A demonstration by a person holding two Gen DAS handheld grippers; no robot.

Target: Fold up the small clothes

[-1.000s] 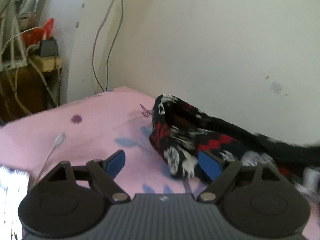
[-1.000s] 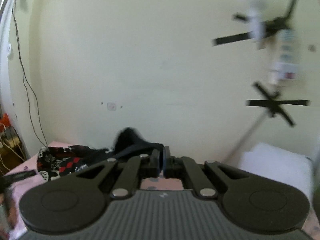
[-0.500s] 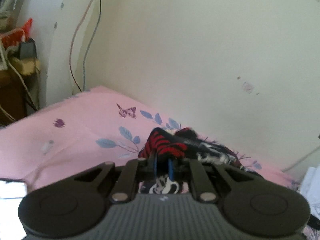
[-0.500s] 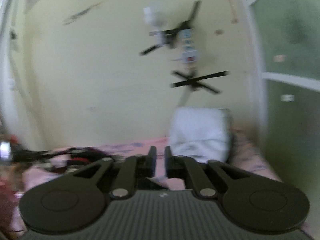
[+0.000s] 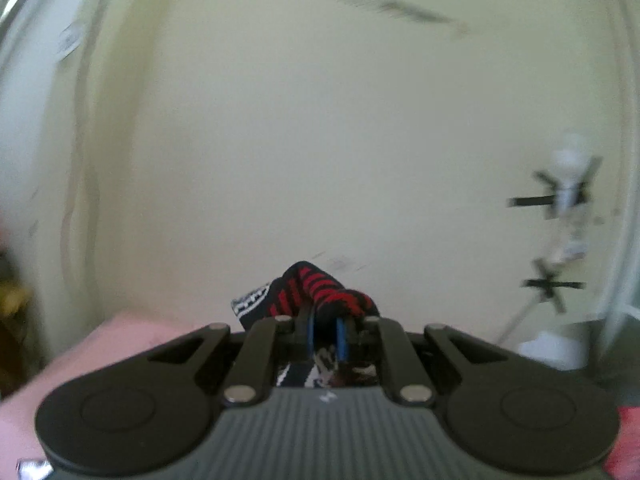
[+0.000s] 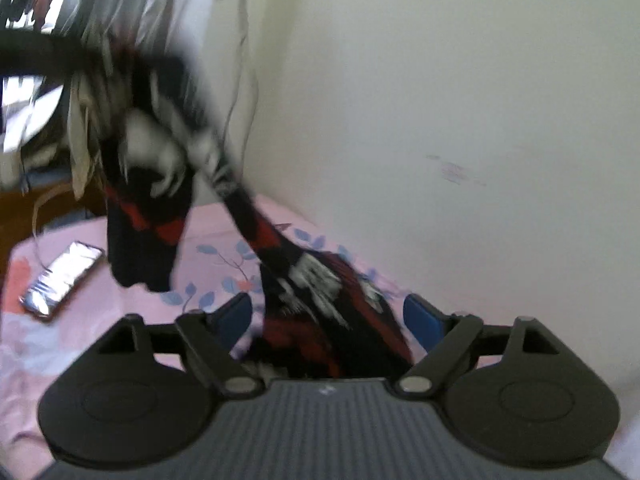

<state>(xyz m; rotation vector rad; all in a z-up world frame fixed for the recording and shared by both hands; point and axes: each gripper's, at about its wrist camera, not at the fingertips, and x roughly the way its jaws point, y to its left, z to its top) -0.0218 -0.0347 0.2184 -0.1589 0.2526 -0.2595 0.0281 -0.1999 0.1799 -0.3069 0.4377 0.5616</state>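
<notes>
Left gripper [image 5: 325, 334] is clamped on a bunched edge of the black/red/white garment [image 5: 320, 292]; blue pads [image 5: 341, 342] nearly together w/ cloth squeezed between. A sec ago its jaws stood wide beside the garment lying on the pink bedsheet [image 5: 120, 344]; now they are closed on it and the view shows mostly wall, so the gripper has come up w/ the cloth. Means pick-up is done on the left side.

Right gripper [image 6: 327, 316] has jaws spread wide, having just been opening; a sec ago they were pressed together. Garment [image 6: 320, 280] runs between the blue pads [image 6: 422, 318] but they don't press on it, so no grip yet. From this view the cloth stretches from down by the jaws up to the top left, one part dangling free over the bedsheet [image 6: 100, 320]. Likely next: the right closes on a 2nd corner so the piece can be spread for folding. Fold itself not started.

Hard to tell: both views motion-blurred. Garment type unclear, shape and corners not readable. Left view hides the hanging rest of the cloth behind the gripper body. Phone [image 6: 62, 276] lies on the sheet at left. Clutter in the top-left corner of the right view is too smeared to ID. No hand visible.
</notes>
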